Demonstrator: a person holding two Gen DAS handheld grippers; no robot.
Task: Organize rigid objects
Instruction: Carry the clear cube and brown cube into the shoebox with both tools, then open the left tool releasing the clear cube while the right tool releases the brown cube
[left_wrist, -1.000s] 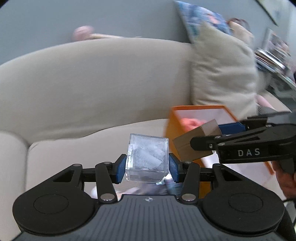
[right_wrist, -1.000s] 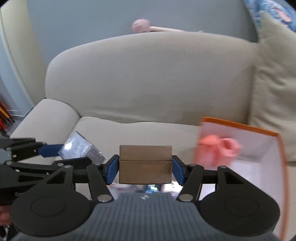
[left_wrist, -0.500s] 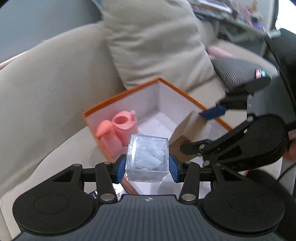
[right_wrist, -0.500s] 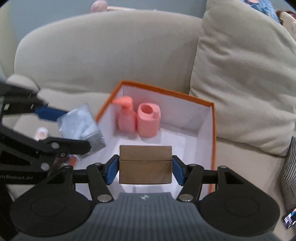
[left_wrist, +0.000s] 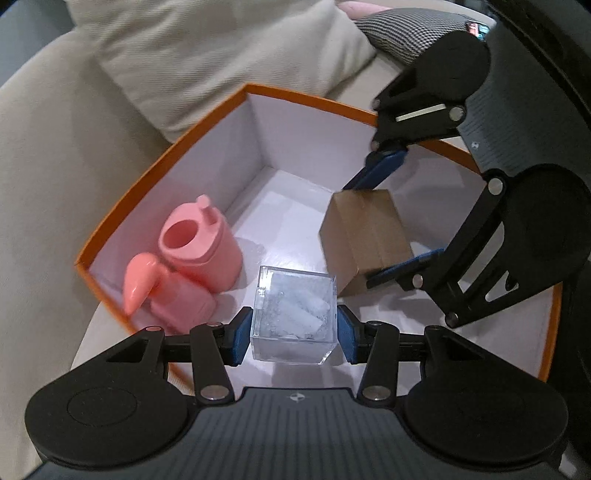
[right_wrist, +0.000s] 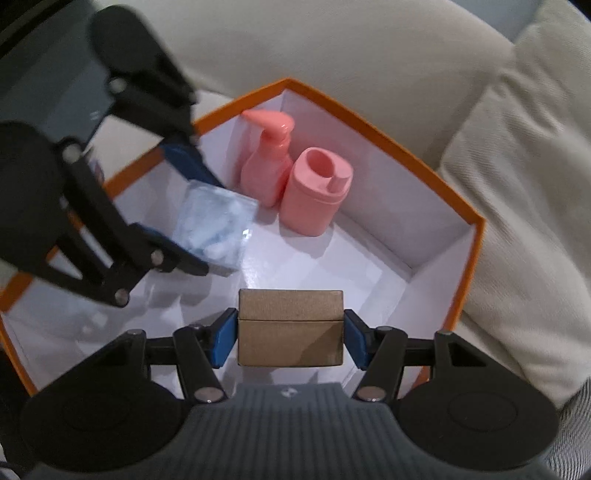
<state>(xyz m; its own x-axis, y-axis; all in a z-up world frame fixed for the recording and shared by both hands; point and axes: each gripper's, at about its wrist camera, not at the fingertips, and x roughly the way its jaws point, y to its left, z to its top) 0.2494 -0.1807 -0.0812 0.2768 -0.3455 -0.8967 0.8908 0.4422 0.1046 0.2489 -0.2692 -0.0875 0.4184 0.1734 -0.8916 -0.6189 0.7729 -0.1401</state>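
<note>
My left gripper (left_wrist: 294, 330) is shut on a clear plastic cube (left_wrist: 294, 314) with white pieces inside, held over the orange box (left_wrist: 306, 99) with a white inside. My right gripper (right_wrist: 290, 334) is shut on a brown cardboard box (right_wrist: 290, 326), also held inside the orange box (right_wrist: 369, 125). In the left wrist view the right gripper and brown box (left_wrist: 365, 236) are at the right. In the right wrist view the left gripper and clear cube (right_wrist: 214, 229) are at the left. A pink pump bottle (right_wrist: 267, 158) and a pink container (right_wrist: 316, 192) stand in the box's far corner.
The orange box rests on a beige sofa seat (left_wrist: 44, 184). A beige cushion (right_wrist: 524, 177) leans against the sofa back right beside the box. A dark checked fabric (left_wrist: 406, 29) lies beyond it.
Both grippers have moved from in front of the sofa to over and down into the orange box, each keeping its object. The box's inside now fills both views.
</note>
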